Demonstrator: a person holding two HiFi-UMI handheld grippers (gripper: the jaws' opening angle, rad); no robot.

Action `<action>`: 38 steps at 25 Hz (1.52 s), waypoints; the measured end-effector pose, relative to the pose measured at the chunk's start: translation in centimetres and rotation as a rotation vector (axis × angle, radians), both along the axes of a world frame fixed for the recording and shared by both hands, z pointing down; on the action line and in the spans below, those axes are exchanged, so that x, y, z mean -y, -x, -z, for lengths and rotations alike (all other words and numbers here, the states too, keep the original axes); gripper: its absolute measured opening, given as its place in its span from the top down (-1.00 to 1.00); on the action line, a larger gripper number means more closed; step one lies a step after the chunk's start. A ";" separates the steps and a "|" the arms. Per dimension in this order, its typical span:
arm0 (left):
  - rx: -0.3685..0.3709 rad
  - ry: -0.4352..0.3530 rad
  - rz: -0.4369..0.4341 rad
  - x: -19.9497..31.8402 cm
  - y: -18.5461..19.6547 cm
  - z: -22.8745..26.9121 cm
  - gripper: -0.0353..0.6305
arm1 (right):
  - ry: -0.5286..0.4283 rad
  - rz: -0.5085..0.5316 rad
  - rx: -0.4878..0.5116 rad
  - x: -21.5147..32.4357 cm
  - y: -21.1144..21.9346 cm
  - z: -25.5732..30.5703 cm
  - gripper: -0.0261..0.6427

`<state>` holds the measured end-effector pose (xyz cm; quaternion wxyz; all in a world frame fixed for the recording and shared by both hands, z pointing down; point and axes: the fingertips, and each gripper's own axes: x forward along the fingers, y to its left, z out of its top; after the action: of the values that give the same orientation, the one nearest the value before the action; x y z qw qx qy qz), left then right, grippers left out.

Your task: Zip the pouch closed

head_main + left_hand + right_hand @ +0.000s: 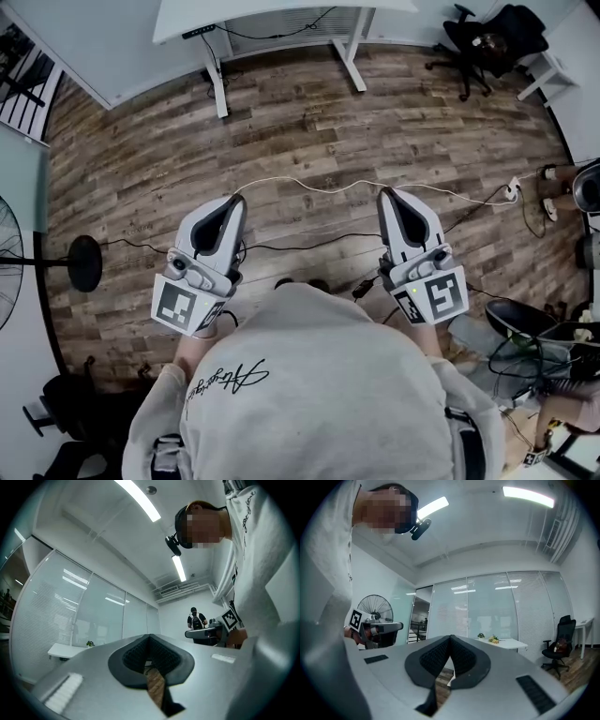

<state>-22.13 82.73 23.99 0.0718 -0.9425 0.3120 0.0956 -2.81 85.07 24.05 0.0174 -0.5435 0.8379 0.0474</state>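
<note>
Pouch unseen, left tongs and right tongs pressed together, empty, pointing forward abreast

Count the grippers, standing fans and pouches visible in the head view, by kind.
Grippers: 2, left gripper and right gripper, both shut
Standing fans: 1
Pouches: 0
Total: 3

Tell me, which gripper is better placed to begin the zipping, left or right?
Neither. The left gripper and the right gripper are both shut and empty, side by side above the wooden floor, and nothing to zip is in view.
</note>
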 end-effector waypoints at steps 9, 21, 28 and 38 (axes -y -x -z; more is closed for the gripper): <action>0.119 0.111 -0.035 0.5 -0.8 -2.2 0.89 | 0.019 -0.010 0.005 0.4 0.4 -0.5 0.92; 0.101 0.107 -0.059 0.9 3.0 -2.4 0.89 | 0.002 -0.100 0.063 0.7 1.9 -0.2 0.92; 0.103 0.101 -0.090 0.5 4.9 -3.3 0.89 | -0.031 -0.144 0.096 -0.4 4.0 -0.1 0.92; 0.067 0.088 -0.108 2.8 4.5 -2.6 0.89 | -0.027 -0.169 0.078 0.6 2.9 0.0 0.92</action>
<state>-26.64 79.94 26.59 0.0355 -0.9629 0.2619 0.0538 -5.68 84.47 24.04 0.0532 -0.6132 0.7872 0.0389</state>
